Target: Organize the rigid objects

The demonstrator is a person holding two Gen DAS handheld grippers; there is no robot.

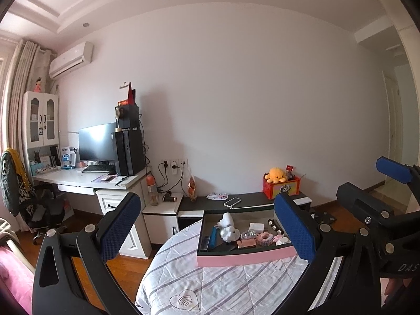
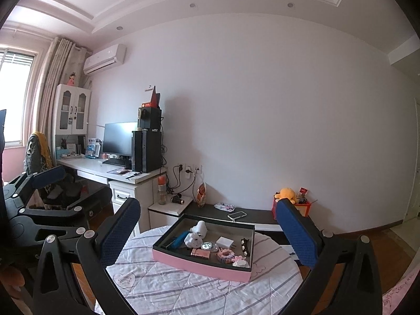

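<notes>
Left wrist view: the left gripper [image 1: 207,225] gapes empty above the shallow pink-walled tray [image 1: 244,258] of small hard trinkets on the quilted table.

Right wrist view: the right gripper [image 2: 210,233] likewise gapes empty; the white ceramic figurine [image 2: 195,235] looks light, brittle, slippery, best pinched across its body.

A matt pink tray [image 2: 199,265] with a dark lining sits on quilted striped cloth [image 2: 183,288], near glossy wood flooring [image 1: 123,265]; each tool's pads [image 1: 120,225] look textured blue rubber.
</notes>
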